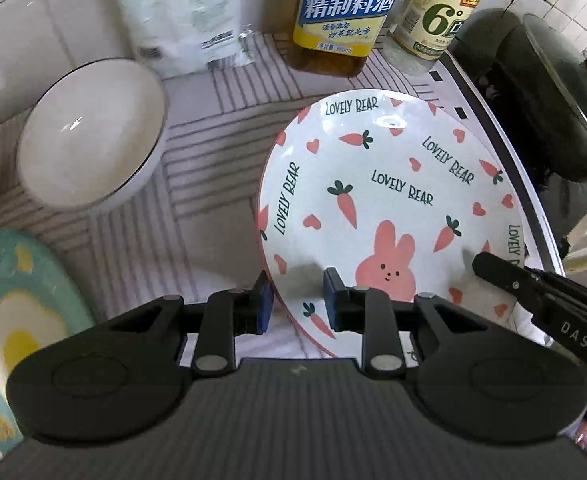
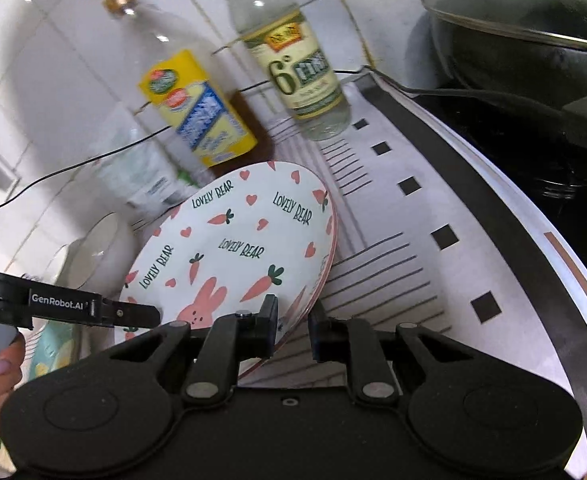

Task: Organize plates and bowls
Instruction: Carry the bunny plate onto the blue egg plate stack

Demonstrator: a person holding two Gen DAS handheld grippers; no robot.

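A white plate (image 1: pixel 389 196) printed with a pink rabbit, carrots and "LOVELY BEAR" is tilted above the striped mat; it also shows in the right wrist view (image 2: pixel 237 240). My left gripper (image 1: pixel 296 304) has its jaws on either side of the plate's near-left rim with a gap. My right gripper (image 2: pixel 292 326) straddles the plate's right rim, also with a gap. A second rim shows under the plate. A white bowl (image 1: pixel 89 136) stands left of it. A teal plate (image 1: pixel 17 320) with a fried-egg print lies at the near left.
A yellow cooking-wine bottle (image 1: pixel 345 12), a clear vinegar bottle (image 1: pixel 437 12) and a plastic bag (image 1: pixel 181 20) stand at the tiled back wall. A dark lidded wok (image 1: pixel 549 96) sits on the stove to the right. The mat's edge (image 2: pixel 493 216) runs along the stove.
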